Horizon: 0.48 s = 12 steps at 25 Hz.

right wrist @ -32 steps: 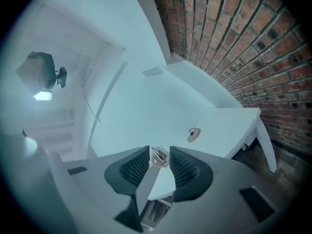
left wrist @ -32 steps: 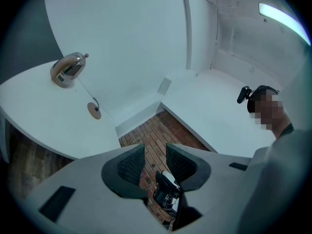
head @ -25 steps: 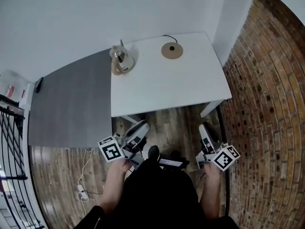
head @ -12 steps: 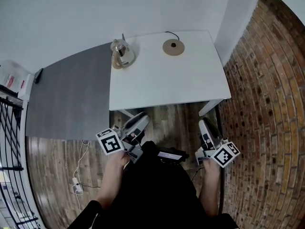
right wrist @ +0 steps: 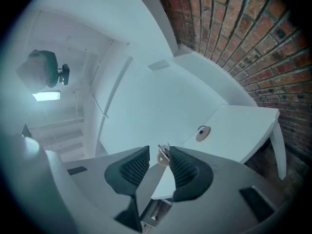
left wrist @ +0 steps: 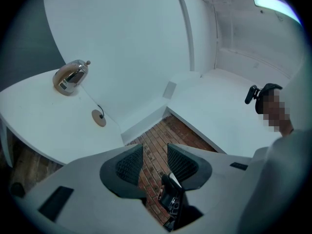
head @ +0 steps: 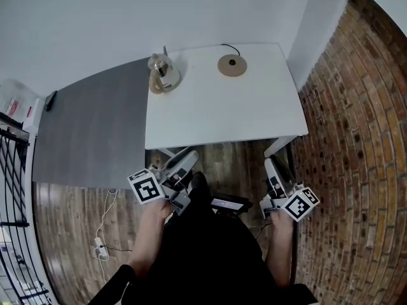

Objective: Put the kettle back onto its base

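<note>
A steel and glass kettle (head: 163,74) stands at the far left corner of the white table (head: 222,113); its round wooden-coloured base (head: 231,65) with a black cord lies apart to its right. My left gripper (head: 184,161) and right gripper (head: 272,168) hover off the table's near edge, far from both. In the left gripper view the kettle (left wrist: 70,76) and base (left wrist: 99,117) sit far off, and that gripper (left wrist: 151,161) has just been opening, with nothing between its jaws. The right gripper (right wrist: 158,165) stands open and empty, the distant kettle (right wrist: 163,155) showing through its gap, the base (right wrist: 203,133) to the right.
A grey tabletop (head: 95,132) adjoins the white table on the left. A brick wall (head: 346,138) runs along the right. Wooden floor (head: 222,164) lies under the grippers, with a power strip and cable (head: 102,250) at lower left and a black rack (head: 13,189) at the far left.
The head view has shifted slightly, so the table sits a little higher in the picture. Both grippers stay off the table's near edge. Kettle and base have not moved.
</note>
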{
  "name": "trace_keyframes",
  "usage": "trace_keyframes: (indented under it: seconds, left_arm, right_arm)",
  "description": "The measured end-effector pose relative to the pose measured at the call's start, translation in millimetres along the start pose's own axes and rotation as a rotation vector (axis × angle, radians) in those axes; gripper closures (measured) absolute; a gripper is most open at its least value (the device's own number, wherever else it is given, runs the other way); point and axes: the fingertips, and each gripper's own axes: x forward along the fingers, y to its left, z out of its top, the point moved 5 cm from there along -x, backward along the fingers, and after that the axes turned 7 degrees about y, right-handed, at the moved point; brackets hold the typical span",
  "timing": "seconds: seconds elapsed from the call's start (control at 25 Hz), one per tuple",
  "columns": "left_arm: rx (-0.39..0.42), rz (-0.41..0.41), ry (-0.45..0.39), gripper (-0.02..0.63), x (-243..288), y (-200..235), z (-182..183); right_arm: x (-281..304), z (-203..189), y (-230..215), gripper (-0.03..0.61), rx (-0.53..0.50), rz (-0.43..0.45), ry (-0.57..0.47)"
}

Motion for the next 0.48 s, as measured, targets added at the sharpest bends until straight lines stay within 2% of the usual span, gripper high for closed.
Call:
trace_keyframes:
  seconds: [0.24,0.48]
  left_arm:
    - [-0.042,-0.038,-0.017,0.462,13,28,16]
    - [-0.073,-0.111,-0.094,0.463,21,52,49]
  right_arm:
    - [31,6,-4,0.465,-0.020,-0.022,0.050]
    - [80,20,-1,0.465,-0.028,0.005,0.112]
